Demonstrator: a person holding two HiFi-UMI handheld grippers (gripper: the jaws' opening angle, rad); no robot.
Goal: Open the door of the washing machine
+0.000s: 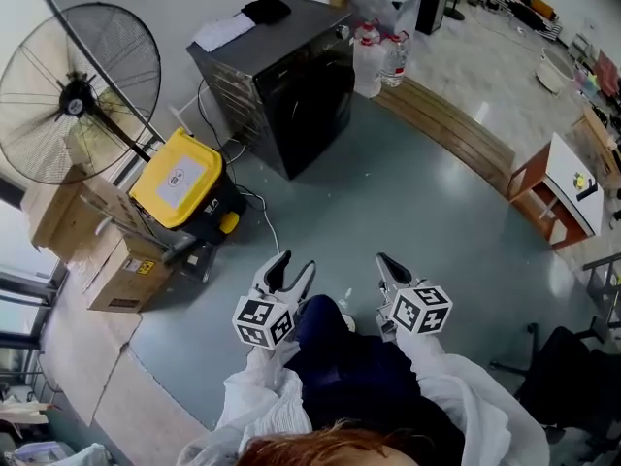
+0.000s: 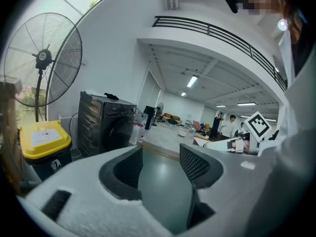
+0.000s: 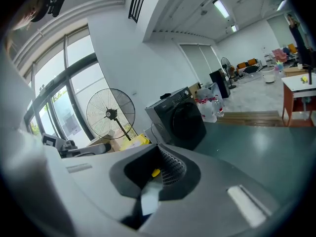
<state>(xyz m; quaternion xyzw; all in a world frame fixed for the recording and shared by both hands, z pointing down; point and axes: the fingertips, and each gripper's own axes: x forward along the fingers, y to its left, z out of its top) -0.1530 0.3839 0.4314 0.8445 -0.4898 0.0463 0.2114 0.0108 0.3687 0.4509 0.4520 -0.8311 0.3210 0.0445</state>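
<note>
The washing machine [image 1: 281, 90] is a dark box standing by the far wall, its round door [image 1: 328, 93] shut and facing right. It also shows in the left gripper view [image 2: 106, 125] and the right gripper view [image 3: 182, 120]. Both grippers are low over the floor in front of me, well short of the machine. My left gripper [image 1: 289, 272] [image 2: 160, 154] is open, with only floor between its jaws. My right gripper [image 1: 391, 266] [image 3: 160, 149] has its tips together and holds nothing.
A big standing fan [image 1: 78, 90], a yellow-lidded bin [image 1: 179, 178] and cardboard boxes [image 1: 116, 265] stand left of the machine. A cable [image 1: 264, 216] trails on the floor. A bag of bottles [image 1: 380, 51] sits at the machine's right, by a wooden strip [image 1: 456, 124]. An orange table [image 1: 563, 187] is at right.
</note>
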